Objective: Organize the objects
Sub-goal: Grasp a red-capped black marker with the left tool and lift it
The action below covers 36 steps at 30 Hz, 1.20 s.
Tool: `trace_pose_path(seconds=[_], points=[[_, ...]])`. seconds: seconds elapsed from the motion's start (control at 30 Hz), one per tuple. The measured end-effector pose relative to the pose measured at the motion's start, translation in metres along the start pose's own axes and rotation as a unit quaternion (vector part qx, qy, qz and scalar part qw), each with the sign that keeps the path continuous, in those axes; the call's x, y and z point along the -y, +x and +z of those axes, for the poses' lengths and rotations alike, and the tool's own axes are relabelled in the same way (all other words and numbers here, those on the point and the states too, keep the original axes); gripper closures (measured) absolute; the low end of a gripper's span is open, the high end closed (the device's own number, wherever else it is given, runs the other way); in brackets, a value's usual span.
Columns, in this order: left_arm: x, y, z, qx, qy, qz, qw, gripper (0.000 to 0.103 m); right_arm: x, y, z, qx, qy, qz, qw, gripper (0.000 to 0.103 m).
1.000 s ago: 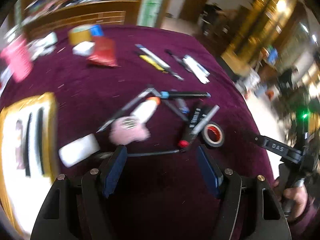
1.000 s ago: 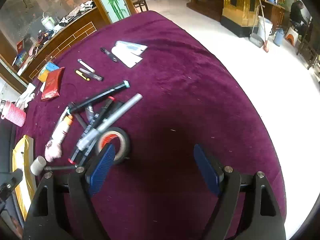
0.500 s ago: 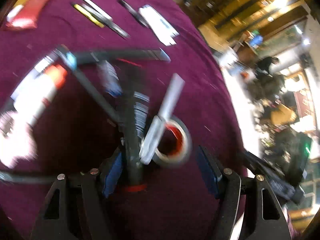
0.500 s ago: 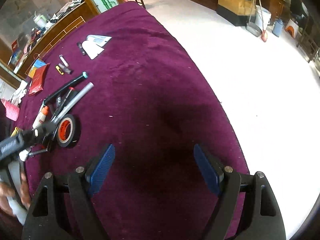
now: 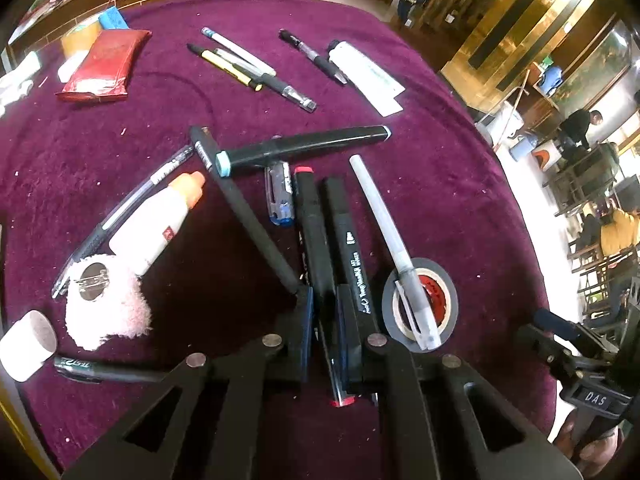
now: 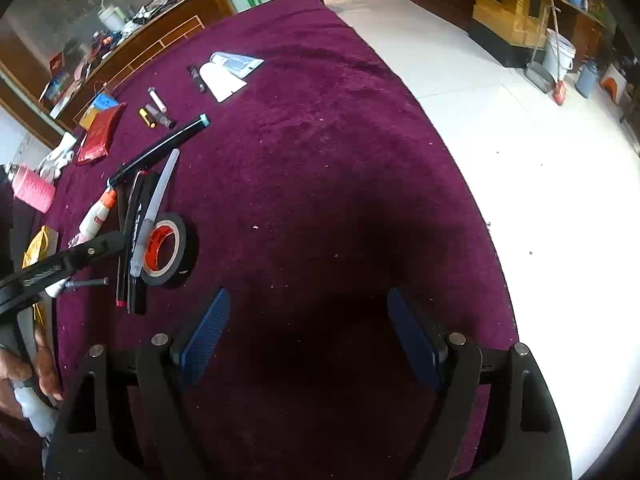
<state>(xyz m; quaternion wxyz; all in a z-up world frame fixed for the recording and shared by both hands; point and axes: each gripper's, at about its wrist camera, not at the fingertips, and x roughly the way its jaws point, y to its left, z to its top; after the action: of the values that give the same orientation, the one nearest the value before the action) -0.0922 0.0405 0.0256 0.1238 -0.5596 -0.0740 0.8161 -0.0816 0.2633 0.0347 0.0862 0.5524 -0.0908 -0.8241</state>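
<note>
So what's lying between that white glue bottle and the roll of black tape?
In the left wrist view, between the glue bottle and the tape roll: a slanted black pen, a small blue-tipped pen and two black markers.

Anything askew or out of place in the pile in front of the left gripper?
Yes. The grey pen lies with its clip end propped on the tape roll instead of flat on the cloth. The markers nearby lie crossed in a heap, and the left gripper is shut on the red-capped marker.

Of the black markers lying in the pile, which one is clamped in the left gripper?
The red-capped black marker, pinched by the left gripper. The lettered marker lies just outside its pads, and the blue-capped one lies crosswise farther off.
</note>
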Motion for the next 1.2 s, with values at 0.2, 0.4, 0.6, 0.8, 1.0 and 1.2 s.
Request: trace_pose_path(seconds=[0.2,0.4,0.6,0.8,1.0,1.2], points=[[0.018,0.008,0.009,0.001,0.042,0.032,0.9986,0.094,-0.002,0.006,-0.003,-0.010,-0.004,-0.002,1.000,0.021],[0.037,0.027,0.025,-0.017,0.108,0.082,0.9906,0.088,-0.005,0.008,-0.005,-0.010,-0.014,-0.010,1.000,0.021],[0.041,0.035,0.036,-0.009,0.122,0.095,0.9879,0.082,-0.009,0.008,-0.009,-0.006,-0.030,-0.024,0.999,0.021],[0.029,0.012,0.016,0.015,0.076,0.057,0.9953,0.092,-0.014,0.006,-0.005,-0.007,-0.043,-0.013,0.999,0.021],[0.002,-0.056,-0.012,0.074,0.005,-0.018,0.9971,0.092,-0.034,-0.001,0.018,-0.002,-0.052,0.029,0.998,0.021],[-0.032,-0.110,-0.048,0.117,-0.064,-0.051,0.9898,0.092,-0.069,0.000,0.047,-0.006,-0.058,0.105,0.993,0.022]])
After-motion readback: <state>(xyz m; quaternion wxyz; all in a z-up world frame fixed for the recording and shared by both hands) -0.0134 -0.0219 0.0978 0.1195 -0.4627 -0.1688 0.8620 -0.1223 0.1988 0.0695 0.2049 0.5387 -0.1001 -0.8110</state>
